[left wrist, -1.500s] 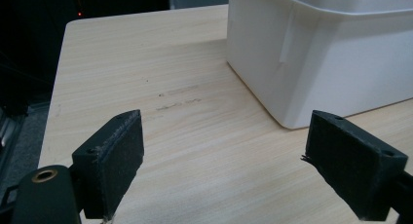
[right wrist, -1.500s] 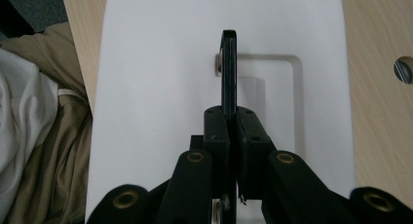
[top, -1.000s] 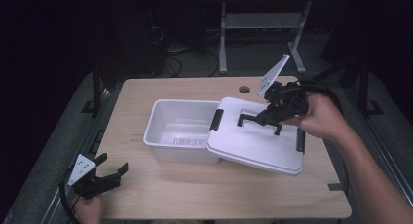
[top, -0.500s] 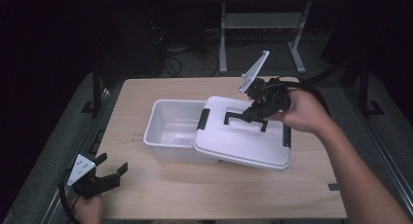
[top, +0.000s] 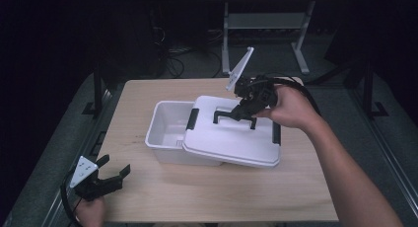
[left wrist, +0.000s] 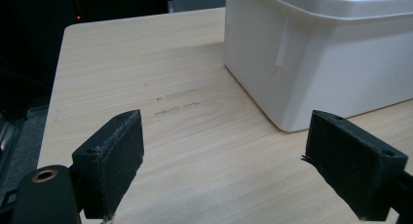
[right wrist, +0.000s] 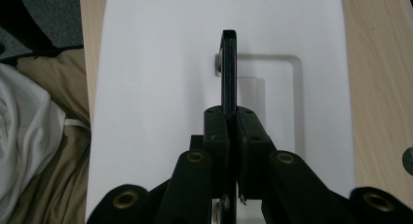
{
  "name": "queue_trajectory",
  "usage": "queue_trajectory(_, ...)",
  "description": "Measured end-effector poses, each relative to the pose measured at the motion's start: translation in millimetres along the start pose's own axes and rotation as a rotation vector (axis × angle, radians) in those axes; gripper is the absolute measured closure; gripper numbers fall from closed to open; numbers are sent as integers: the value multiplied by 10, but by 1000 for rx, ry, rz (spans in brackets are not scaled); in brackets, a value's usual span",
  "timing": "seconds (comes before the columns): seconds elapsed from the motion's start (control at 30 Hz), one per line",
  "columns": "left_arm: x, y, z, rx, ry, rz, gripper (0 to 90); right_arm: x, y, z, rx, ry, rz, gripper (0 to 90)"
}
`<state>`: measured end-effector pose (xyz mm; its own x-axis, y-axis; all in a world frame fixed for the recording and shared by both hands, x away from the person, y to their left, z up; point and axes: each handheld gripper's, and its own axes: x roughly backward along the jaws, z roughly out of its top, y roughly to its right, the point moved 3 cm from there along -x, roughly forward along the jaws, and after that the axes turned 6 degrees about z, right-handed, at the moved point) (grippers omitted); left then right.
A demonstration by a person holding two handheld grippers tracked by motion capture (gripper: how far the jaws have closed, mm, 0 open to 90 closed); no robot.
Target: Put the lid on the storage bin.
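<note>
The right claw (top: 245, 110), clamped on the black handle (top: 234, 117) of the flat white plastic lid (top: 230, 136), now sits farther left than a second ago. The lid travels with it, sliding left over the open white plastic tub (top: 170, 132). It covers more of the tub's opening, leaving a narrower strip uncovered at the left. The person's right forearm (top: 345, 172) reaches farther left across the wooden surface (top: 197, 197).

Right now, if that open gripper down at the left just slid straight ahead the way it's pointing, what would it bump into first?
Probably the white bin. The left gripper hangs open over bare table, with the bin's near corner ahead and slightly to the right in its own view. Depth is unclear, so it might graze that corner or narrowly pass it.
</note>
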<state>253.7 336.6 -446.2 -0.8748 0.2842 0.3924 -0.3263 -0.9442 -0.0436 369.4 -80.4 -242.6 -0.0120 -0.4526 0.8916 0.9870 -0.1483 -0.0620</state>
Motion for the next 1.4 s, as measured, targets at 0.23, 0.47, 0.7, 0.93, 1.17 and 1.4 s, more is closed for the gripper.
queue_trajectory(0.23, -4, -1, -1, 4, -1, -3, 133, -40, 23, 132, 9, 8, 0, 846)
queue_trajectory(0.47, -8, 0, -1, 3, 0, -5, 133, -105, 65, 248, 21, 20, 6, 846)
queue_trajectory(0.7, -9, -5, -1, 5, 0, -7, 133, -177, 99, 362, 25, 26, 15, 846)
queue_trajectory(0.93, -11, -10, -4, 8, 0, -8, 133, -242, 123, 488, 37, 33, 24, 846)
queue_trajectory(1.17, -7, -14, -5, 10, 3, -8, 133, -311, 132, 642, 52, 32, 34, 846)
queue_trajectory(1.4, -6, -20, -8, 12, 2, -8, 133, -369, 174, 753, 60, 34, 39, 846)
